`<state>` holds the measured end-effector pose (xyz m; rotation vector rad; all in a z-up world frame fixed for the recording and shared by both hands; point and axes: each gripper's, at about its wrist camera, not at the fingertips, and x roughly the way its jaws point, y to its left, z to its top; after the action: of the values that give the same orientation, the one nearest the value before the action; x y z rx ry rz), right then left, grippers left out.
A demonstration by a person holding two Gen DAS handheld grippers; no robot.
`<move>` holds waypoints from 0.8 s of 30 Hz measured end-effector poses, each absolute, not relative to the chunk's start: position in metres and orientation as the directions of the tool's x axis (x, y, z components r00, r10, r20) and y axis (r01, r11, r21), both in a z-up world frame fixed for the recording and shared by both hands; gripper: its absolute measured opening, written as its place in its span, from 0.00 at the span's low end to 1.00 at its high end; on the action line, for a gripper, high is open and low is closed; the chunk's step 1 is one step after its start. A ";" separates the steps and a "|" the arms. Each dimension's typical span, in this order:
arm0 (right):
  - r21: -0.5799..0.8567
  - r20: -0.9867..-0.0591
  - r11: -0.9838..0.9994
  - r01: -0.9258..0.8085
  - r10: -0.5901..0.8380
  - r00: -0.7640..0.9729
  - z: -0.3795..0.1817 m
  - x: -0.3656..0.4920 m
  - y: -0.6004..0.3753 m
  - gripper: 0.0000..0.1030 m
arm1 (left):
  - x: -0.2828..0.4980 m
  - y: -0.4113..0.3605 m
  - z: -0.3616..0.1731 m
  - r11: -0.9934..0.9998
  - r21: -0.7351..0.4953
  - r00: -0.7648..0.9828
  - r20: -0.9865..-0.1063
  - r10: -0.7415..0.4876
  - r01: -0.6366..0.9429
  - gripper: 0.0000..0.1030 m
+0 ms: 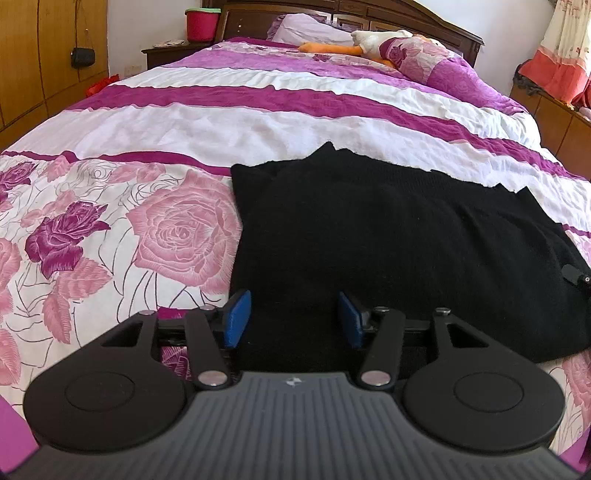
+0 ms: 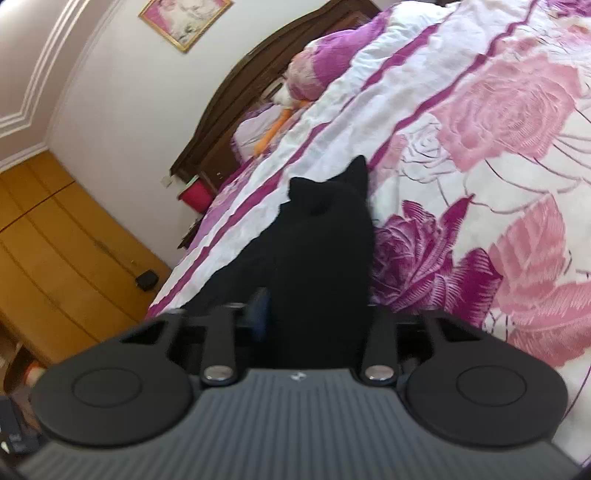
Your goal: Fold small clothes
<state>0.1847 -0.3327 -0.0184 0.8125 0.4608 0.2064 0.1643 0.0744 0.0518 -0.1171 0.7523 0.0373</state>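
Note:
A black knit garment (image 1: pixel 388 240) lies spread on the bed's floral cover, its near edge under my left gripper (image 1: pixel 293 319). The left gripper's blue pads (image 1: pixel 236 317) stand apart, open, just over the garment's near left part. In the right wrist view the same black garment (image 2: pixel 317 251) rises between the fingers of my right gripper (image 2: pixel 310 317). Only its left blue pad (image 2: pixel 258 314) shows, blurred; the cloth hides the right one. A part of the right gripper (image 1: pixel 576 277) shows at the garment's right edge in the left wrist view.
The bed cover (image 1: pixel 147 229) is white with pink and purple roses and magenta stripes. A stuffed toy (image 1: pixel 369 42) and pillows lie by the dark headboard. A red bucket (image 1: pixel 201 24) stands on a nightstand. Wooden wardrobes (image 2: pixel 55 258) line the wall.

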 end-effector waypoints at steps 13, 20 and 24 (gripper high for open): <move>0.768 -0.312 0.640 0.033 0.329 0.891 -0.006 0.183 -0.332 0.22 | 0.151 0.092 0.062 0.977 -0.160 0.720 -0.694 -0.009 -0.142 0.57; 0.755 -0.305 0.655 0.023 0.320 0.897 0.012 0.184 -0.324 0.22 | 0.137 0.104 0.065 0.974 -0.191 0.719 -0.694 -0.044 -0.125 0.57; 0.743 -0.293 0.669 0.007 0.317 0.902 0.023 0.184 -0.317 0.21 | 0.133 0.103 0.066 0.981 -0.166 0.717 -0.696 -0.043 -0.102 0.57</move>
<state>0.1839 -0.3170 0.0227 0.8250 0.4229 0.1810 0.1331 0.1027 0.0660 -0.1980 0.7718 0.0331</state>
